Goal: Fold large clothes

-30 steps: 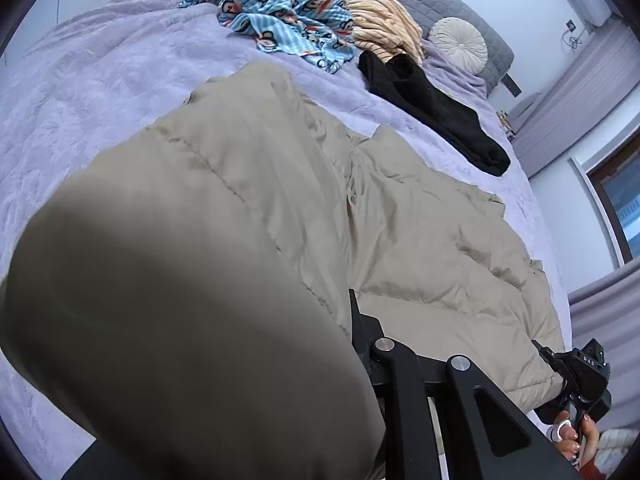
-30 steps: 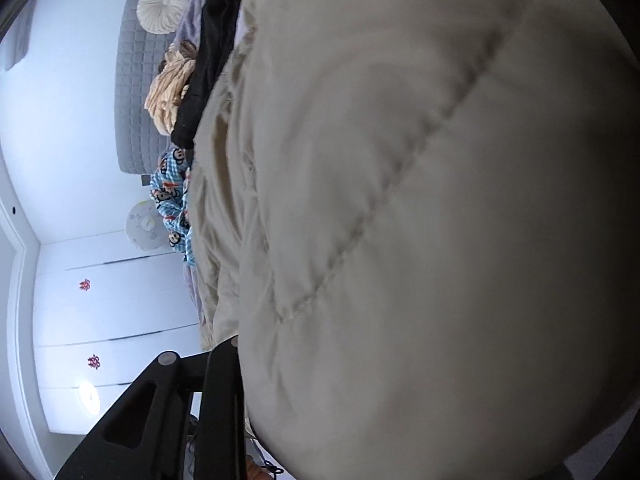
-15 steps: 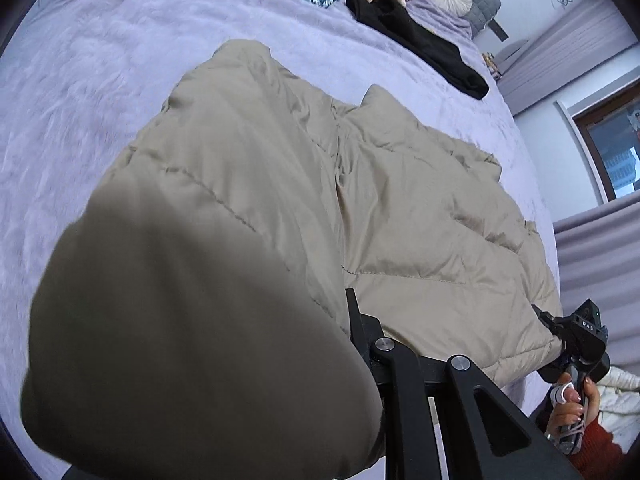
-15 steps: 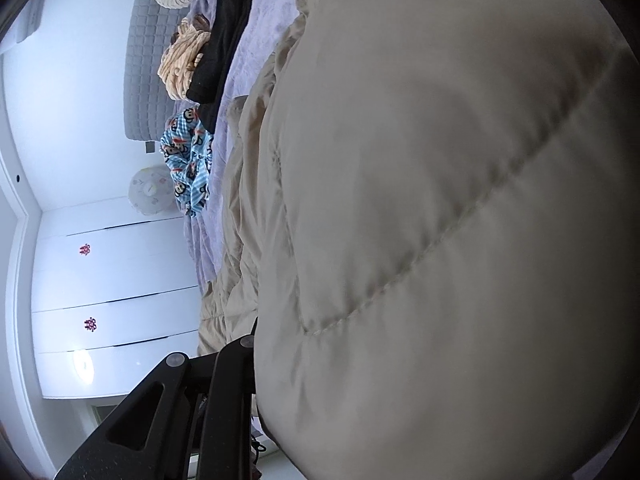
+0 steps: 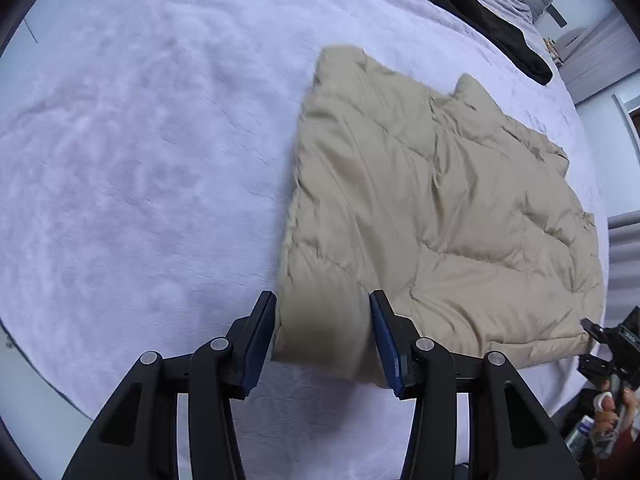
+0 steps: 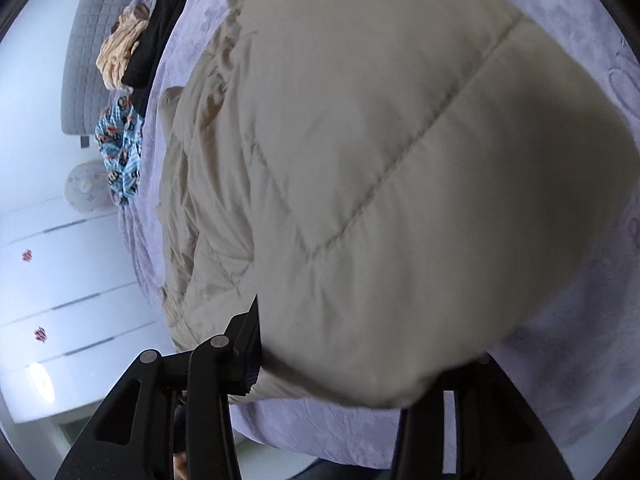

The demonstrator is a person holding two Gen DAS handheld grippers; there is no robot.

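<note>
Left hand-held gripper (image 5: 322, 330) jaws just opened, beige quilted coat (image 5: 432, 208) released, now flat on bed (image 5: 140, 160)

Left wrist view: steeply down over bed (image 5: 140, 160), moderately near. Right wrist view: close, rolled sideways. Both share beige quilted coat (image 5: 420, 200) and headboard (image 6: 80, 80).

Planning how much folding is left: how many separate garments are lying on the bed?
4: the beige puffer coat near the bed's edge, and three by the headboard, a black garment, a cream-striped one and a blue patterned one. More may be hidden.
</note>
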